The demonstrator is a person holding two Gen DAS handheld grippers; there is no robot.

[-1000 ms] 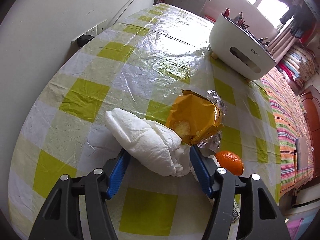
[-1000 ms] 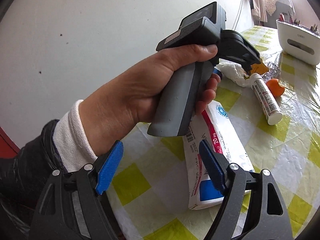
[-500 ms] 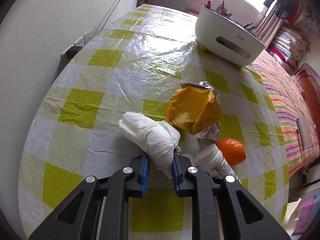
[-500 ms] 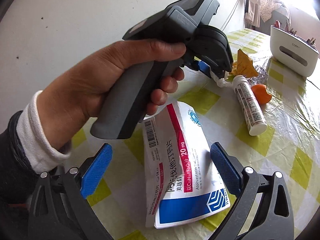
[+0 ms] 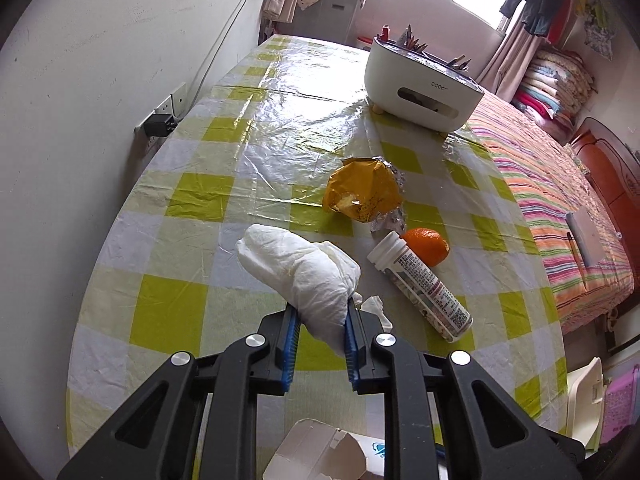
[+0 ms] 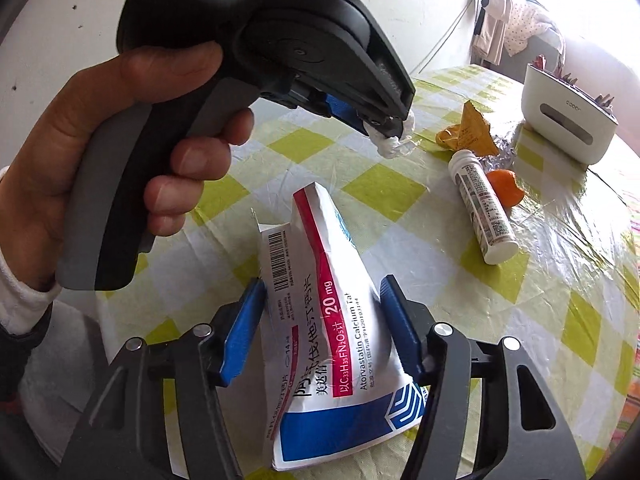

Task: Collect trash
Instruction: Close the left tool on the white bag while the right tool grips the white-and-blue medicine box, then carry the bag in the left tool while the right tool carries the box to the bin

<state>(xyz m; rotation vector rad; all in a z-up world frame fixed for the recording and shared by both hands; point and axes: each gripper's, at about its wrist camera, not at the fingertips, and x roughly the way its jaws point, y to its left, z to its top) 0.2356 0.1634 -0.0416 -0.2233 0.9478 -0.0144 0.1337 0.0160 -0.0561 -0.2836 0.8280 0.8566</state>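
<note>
My left gripper [image 5: 320,312] is shut on a crumpled white tissue [image 5: 296,268] and holds it just above the checked table [image 5: 180,312]. The right wrist view shows that gripper [image 6: 394,128] in a person's hand [image 6: 120,140], with the tissue [image 6: 394,146] sticking out of its tip. My right gripper [image 6: 320,284] is closing on a white, red and blue medicine box [image 6: 340,320]. Both blue pads touch the box's sides and it buckles upward. A yellow wrapper [image 5: 362,194] on foil, a white pill bottle [image 5: 420,284] and an orange [image 5: 426,244] lie further along the table.
A white desk organiser [image 5: 420,88] stands at the table's far end. The wall with a socket and black plug [image 5: 158,124] runs along the left edge. A striped bed cover [image 5: 560,200] lies to the right. The box's open flap [image 5: 320,456] shows under my left gripper.
My left gripper closed on the tissue, then pulled back and up with it. My right gripper spread wide, dropped over the medicine box and narrowed onto its sides.
</note>
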